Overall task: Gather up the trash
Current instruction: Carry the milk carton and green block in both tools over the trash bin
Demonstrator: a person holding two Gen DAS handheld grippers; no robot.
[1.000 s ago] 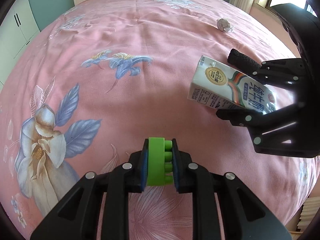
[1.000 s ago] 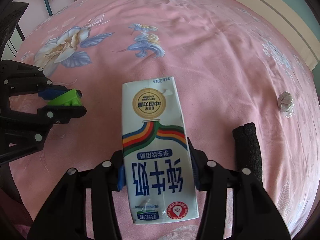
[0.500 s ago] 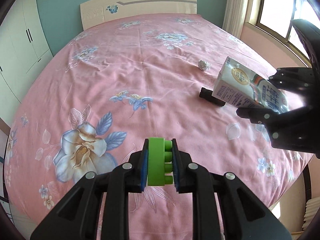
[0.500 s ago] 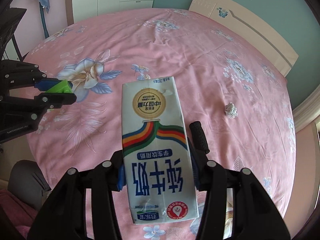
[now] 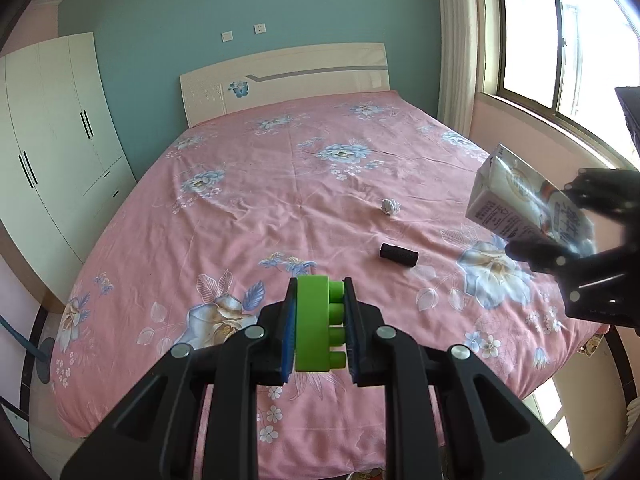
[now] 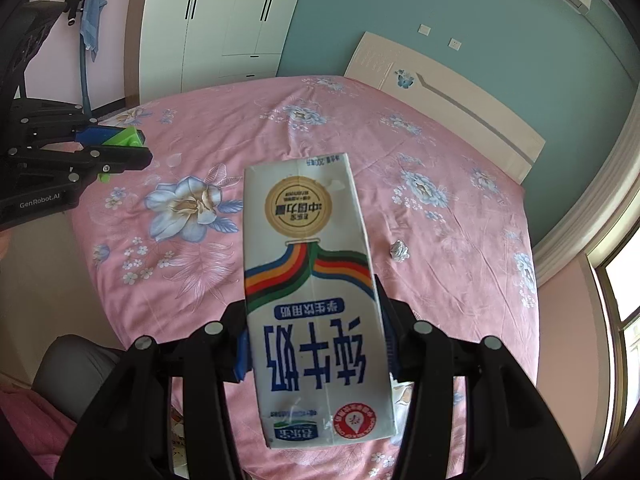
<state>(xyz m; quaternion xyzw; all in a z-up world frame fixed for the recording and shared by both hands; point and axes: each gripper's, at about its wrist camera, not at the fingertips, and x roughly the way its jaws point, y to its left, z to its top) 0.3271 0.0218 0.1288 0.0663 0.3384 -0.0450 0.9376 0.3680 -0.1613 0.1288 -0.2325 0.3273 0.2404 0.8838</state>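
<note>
My left gripper clamps a green block, my right gripper a milk carton. The black roll lies crosswise at one o'clock, nearer my right.

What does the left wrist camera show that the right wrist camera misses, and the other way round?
Only the left view shows the black cylinder lying on the bed, and the window. Only the right view shows the milk carton's printed front and the blue cloth hanging by the wardrobe. Both show the pink bedspread, the crumpled foil ball, the left tongs shut on the green block, and the right tongs gripping the carton.
</note>
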